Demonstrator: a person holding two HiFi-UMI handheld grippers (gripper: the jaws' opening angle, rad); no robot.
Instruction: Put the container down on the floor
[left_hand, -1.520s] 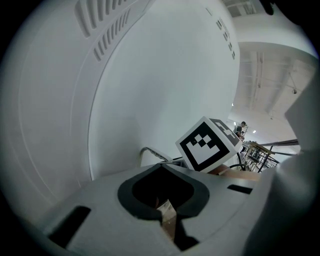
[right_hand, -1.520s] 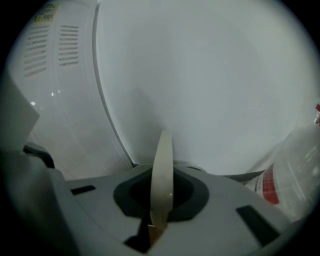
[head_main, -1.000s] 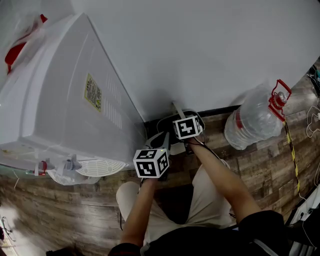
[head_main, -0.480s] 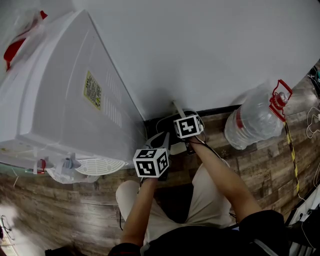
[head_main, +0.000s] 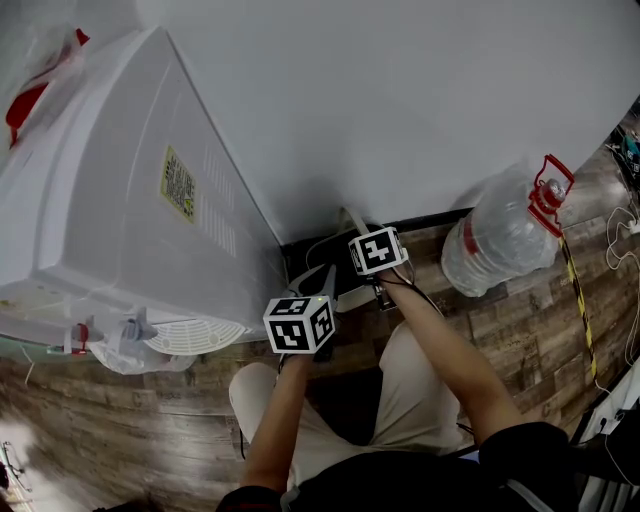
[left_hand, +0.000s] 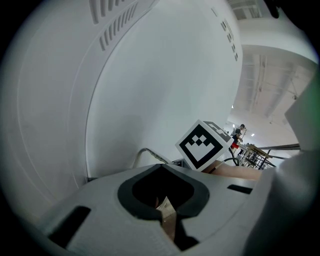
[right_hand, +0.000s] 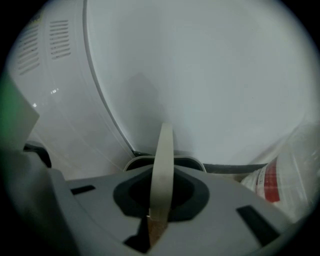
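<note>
The big fridge (head_main: 100, 230) is on my left. The container (right_hand: 187, 162) is low by the wall (head_main: 400, 100), maybe touching the floor (head_main: 520, 330). My right hand-held gripper (right_hand: 157, 220) pinches its handle (right_hand: 163, 165) tight so it won't drop. My left hand-held gripper (left_hand: 167, 220) is closed, holding nothing, just waiting.

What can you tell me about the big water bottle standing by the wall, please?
The water bottle is a large jug of clear plastic with a red band round its body and a red carrying handle at its neck. It stands on the wood-plank floor, close to the white wall. The right gripper view catches its edge at the right. How full it is cannot be told.
</note>
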